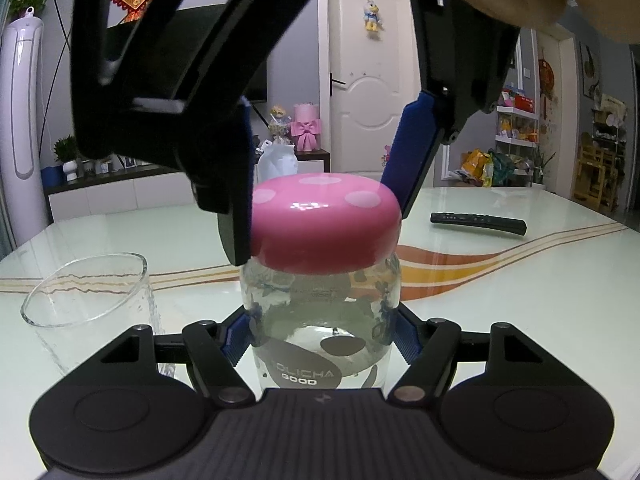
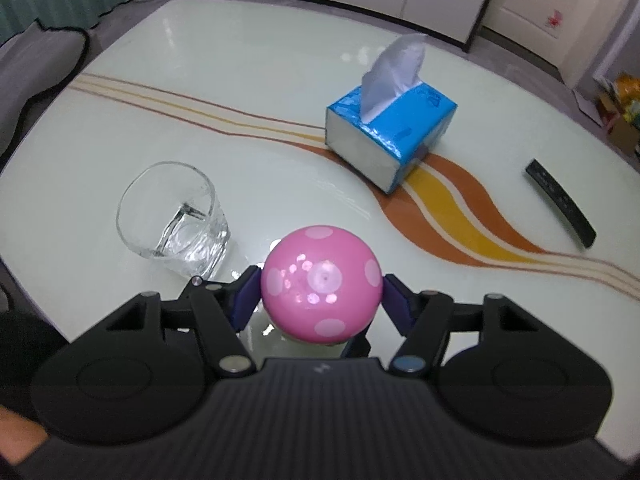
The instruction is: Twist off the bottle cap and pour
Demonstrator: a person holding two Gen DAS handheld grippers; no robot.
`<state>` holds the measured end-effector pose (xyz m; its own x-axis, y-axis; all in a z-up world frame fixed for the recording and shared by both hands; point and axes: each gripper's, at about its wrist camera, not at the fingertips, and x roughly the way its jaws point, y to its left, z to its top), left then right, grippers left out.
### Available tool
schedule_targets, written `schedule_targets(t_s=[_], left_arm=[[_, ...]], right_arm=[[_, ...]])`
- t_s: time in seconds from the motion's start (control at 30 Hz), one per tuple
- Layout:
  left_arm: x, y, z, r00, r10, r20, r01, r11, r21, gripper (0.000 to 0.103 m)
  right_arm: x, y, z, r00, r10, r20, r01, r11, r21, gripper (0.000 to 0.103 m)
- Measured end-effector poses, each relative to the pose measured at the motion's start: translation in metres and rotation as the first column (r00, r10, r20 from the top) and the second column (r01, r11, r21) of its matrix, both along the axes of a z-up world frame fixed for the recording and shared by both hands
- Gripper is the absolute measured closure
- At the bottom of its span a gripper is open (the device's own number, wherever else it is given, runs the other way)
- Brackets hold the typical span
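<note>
A clear bottle (image 1: 320, 320) with a domed pink cap with pale dots (image 1: 325, 224) stands upright on the table. My left gripper (image 1: 320, 336) is shut on the bottle's body, blue pads on both sides. My right gripper (image 2: 320, 296) comes down from above; in the left wrist view its left pad (image 1: 244, 184) touches the cap and its right pad (image 1: 408, 160) stands just off it. In the right wrist view the cap (image 2: 320, 284) sits between the two pads. An empty clear glass (image 2: 176, 216) stands left of the bottle and shows in the left wrist view too (image 1: 92, 304).
A blue tissue box (image 2: 392, 124) stands beyond the bottle to the right. A black remote (image 2: 560, 204) lies at the right; it shows in the left wrist view too (image 1: 478, 223). The glossy table (image 2: 240, 80) has orange and yellow stripes.
</note>
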<state>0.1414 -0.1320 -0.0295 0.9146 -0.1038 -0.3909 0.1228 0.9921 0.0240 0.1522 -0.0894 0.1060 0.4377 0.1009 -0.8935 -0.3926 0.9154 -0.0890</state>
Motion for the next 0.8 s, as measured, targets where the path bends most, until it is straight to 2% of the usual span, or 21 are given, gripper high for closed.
schedule_targets(t_s=[0.47,0.7,0.8], left_arm=[[0.0024,-0.0032,-0.0007,1.000,-0.011,0.005,0.011,1.000,-0.006,0.031],[0.0024,-0.0030,-0.0024,1.000,-0.021,0.012,0.021,1.000,-0.014,0.031],[0.0028,-0.0016,-0.0022,1.000,-0.017,0.013,0.017,1.000,-0.018,0.031]], right_arm=[[-0.0006,-0.0043,0.0001,0.987,0.158,0.005,-0.158,0.987,0.002,0.040],[-0.0006,-0.0067,-0.0001,0.969,0.246,0.008,-0.246,0.969,-0.007,0.040],[-0.0013,-0.0072,-0.0002,0.952,0.307,0.015,-0.307,0.952,-0.010,0.040]])
